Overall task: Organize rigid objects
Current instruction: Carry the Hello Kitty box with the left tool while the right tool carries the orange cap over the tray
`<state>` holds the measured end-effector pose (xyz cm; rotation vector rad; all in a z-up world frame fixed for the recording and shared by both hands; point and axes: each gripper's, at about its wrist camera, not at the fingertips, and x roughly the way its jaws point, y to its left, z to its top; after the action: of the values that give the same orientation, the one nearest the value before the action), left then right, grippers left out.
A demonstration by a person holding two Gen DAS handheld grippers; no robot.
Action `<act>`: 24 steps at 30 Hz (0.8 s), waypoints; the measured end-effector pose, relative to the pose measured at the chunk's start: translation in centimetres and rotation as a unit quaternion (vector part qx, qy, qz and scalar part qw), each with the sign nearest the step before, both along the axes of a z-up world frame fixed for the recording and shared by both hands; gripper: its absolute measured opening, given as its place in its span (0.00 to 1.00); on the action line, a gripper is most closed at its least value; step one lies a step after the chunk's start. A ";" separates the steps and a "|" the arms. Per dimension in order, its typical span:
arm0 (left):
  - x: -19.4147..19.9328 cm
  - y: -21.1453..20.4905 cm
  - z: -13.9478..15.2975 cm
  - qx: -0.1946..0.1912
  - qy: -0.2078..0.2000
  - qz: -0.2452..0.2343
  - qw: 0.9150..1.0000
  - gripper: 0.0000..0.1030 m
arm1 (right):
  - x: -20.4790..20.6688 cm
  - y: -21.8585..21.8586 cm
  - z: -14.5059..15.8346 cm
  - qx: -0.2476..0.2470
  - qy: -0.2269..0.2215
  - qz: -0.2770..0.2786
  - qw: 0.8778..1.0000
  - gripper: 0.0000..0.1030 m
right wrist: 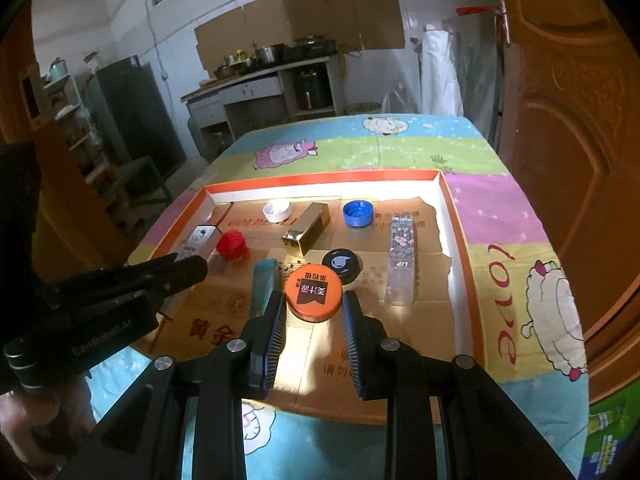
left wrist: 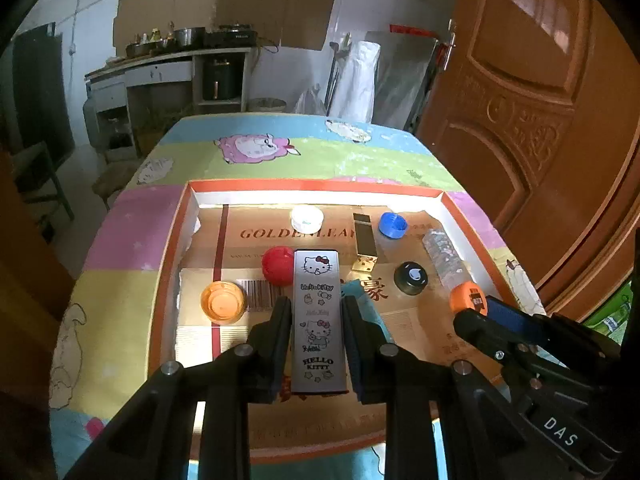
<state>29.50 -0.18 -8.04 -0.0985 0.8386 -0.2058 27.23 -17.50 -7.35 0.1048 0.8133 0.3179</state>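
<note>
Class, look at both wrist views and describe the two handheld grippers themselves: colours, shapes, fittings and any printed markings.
Both grippers are black. The left gripper and right gripper each have two flat, angular fingers with blue ribbed pads and round silver bolt heads on the linkage bars. The right one's body shows white letters "DAS"; the left one's shows faint grey lettering, not clearly readable. No cables show.

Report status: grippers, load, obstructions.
Left gripper shut on Hello Kitty box. Right gripper shut on orange cap. Red cap beside box.
</note>
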 end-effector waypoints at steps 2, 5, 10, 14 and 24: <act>0.3 -0.1 -0.3 0.001 0.003 0.000 1.000 0.25 | 0.4 0.0 -0.4 0.001 0.003 0.001 1.000 0.28; 0.8 -0.2 -0.9 0.003 0.008 -0.001 1.000 0.25 | 0.9 0.0 -0.9 0.001 0.007 0.000 1.000 0.28; 1.3 -0.2 -1.8 0.005 0.016 -0.003 1.000 0.25 | 1.5 0.0 -1.8 0.000 0.012 -0.001 1.000 0.28; 1.7 -0.4 -2.3 0.008 0.019 -0.006 1.000 0.25 | 1.9 0.0 -2.3 -0.002 0.015 -0.001 1.000 0.28; 2.0 -0.7 -3.2 0.015 0.026 -0.012 0.999 0.25 | 2.6 0.1 -3.4 -0.008 0.026 -0.002 1.000 0.28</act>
<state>31.48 -0.85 -11.20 -0.0665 0.8953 -0.2145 29.78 -17.36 -10.76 0.1014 0.8677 0.3053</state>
